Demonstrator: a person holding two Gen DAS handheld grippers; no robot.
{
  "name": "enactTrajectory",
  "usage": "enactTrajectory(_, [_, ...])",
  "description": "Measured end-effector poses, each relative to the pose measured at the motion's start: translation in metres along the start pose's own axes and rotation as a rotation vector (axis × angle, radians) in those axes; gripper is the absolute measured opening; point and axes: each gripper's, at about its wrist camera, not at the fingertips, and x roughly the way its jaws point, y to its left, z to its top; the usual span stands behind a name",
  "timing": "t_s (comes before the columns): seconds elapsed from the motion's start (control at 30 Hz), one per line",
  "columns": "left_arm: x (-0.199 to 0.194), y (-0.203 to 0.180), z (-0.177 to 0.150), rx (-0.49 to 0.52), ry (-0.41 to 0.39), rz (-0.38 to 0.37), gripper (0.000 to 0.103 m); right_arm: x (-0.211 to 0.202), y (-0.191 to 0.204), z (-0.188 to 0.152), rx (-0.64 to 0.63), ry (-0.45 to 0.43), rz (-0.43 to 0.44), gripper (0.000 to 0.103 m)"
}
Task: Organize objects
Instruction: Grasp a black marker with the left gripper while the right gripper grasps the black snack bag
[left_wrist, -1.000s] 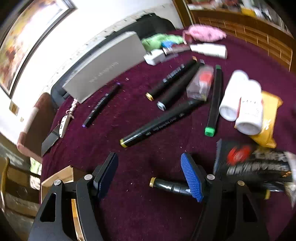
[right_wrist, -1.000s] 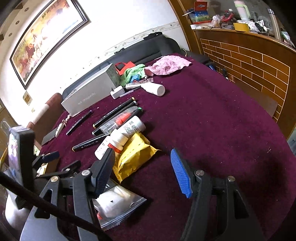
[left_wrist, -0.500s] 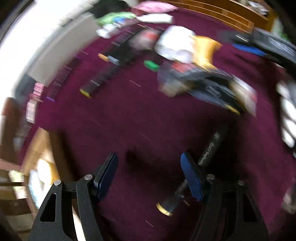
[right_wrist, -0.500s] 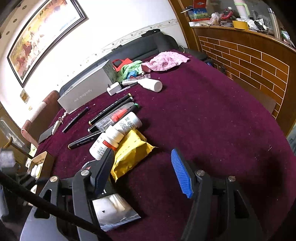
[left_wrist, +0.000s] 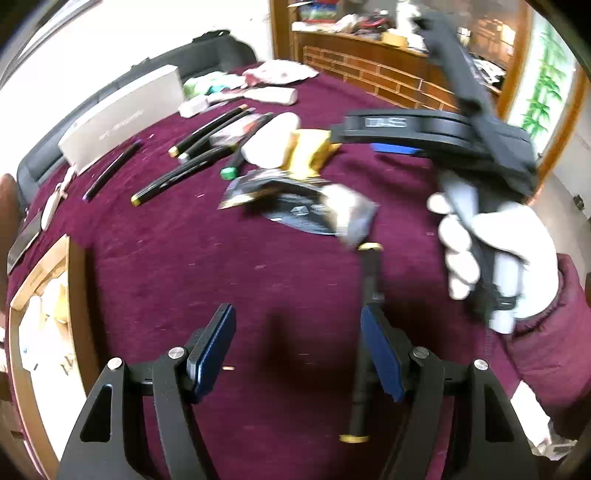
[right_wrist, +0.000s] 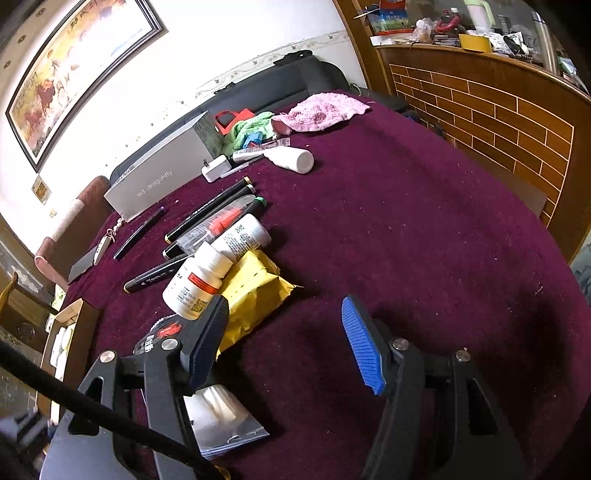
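My left gripper (left_wrist: 297, 349) is open over the maroon tablecloth (left_wrist: 221, 266). A black marker with gold ends (left_wrist: 365, 332) lies beside its right finger, outside the jaws. My right gripper (right_wrist: 284, 339) is open and empty; it also shows in the left wrist view (left_wrist: 391, 147), held by a white-gloved hand (left_wrist: 498, 251). Two white pill bottles (right_wrist: 214, 266) lie on a yellow packet (right_wrist: 255, 291) just ahead of its left finger. Several black markers (right_wrist: 207, 214) lie in a row behind them. A black foil packet (left_wrist: 295, 206) lies mid-table.
A grey box (right_wrist: 159, 181), a white charger (right_wrist: 214, 168), a white bottle (right_wrist: 291, 158), green and pink cloths (right_wrist: 317, 110) sit at the back. An open wooden box (left_wrist: 40, 314) hangs at the table's left edge. A clear zip bag (right_wrist: 221, 417) lies under my right gripper.
My left gripper swung round to the right with heavy blur; the gold-ended marker now lies lengthwise beside its right finger and the right gripper has come into its view. The right gripper barely moved.
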Motion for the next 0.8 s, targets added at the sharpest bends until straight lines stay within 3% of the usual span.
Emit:
enactTrajectory(0.13, [0.013,-0.030,-0.009,0.132,-0.001,0.147,0.064,0.001,-0.001,0.000,0.002,0.004,-0.004,0.063])
enactTrajectory(0.23, [0.025,-0.041,-0.015,0.192,0.005,0.202,0.064,0.000,-0.002,-0.001,0.004,0.001,-0.008,0.063])
enactTrajectory(0.33, [0.023,-0.050,-0.021,0.236,-0.053,0.240,0.060,0.000,-0.002,-0.001,0.002,0.000,-0.013,0.063])
enactTrajectory(0.4, [0.023,-0.043,-0.020,0.199,-0.032,0.158,0.020,0.001,-0.002,-0.001,0.001,0.002,-0.016,0.063])
enactTrajectory(0.43, [0.023,-0.036,-0.020,0.167,-0.019,0.149,0.013,0.002,-0.001,-0.001,-0.001,0.004,-0.020,0.063])
enactTrajectory(0.6, [0.019,0.021,-0.026,-0.005,0.009,0.207,0.012,0.003,0.000,-0.003,-0.009,0.010,-0.021,0.063])
enactTrajectory(0.8, [0.020,0.047,-0.039,-0.111,0.003,0.216,0.013,0.007,0.006,-0.007,-0.033,0.024,-0.010,0.063])
